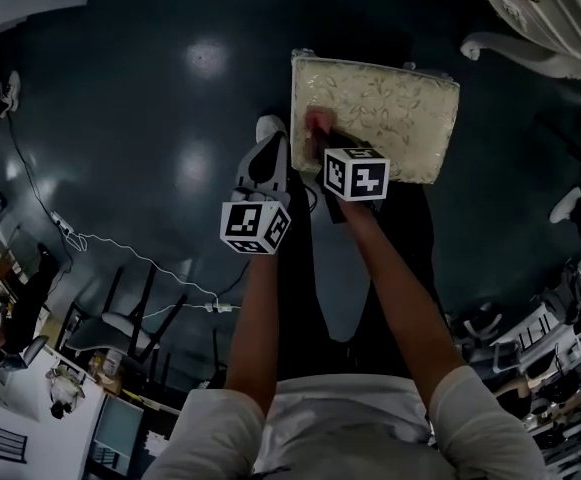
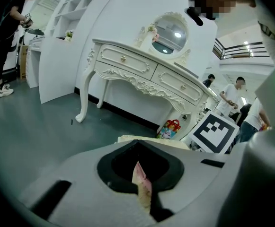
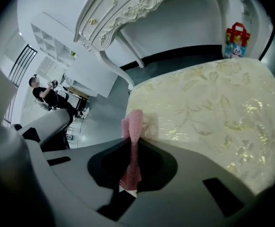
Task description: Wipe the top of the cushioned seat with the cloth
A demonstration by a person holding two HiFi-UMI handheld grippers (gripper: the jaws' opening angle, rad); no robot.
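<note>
evidently the right gripper (image 3: 132, 144), clamped tight on the pink cloth (image 3: 133, 119), holds it to the cushioned seat (image 3: 208, 108) just ahead for wiping, while the left gripper (image 2: 138, 161) alongside pinches a pale scrap (image 2: 142, 184).

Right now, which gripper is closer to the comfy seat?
Right. The right gripper holds the pink cloth at the near left edge of the cushioned seat. The left gripper, clamping a pale scrap, hangs over the floor left of the seat.

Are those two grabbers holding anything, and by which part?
The right gripper pinches the pink cloth around its bunched middle, its tip over the cushioned seat. The left gripper pinches a small pale scrap; what it is cannot be told.
</note>
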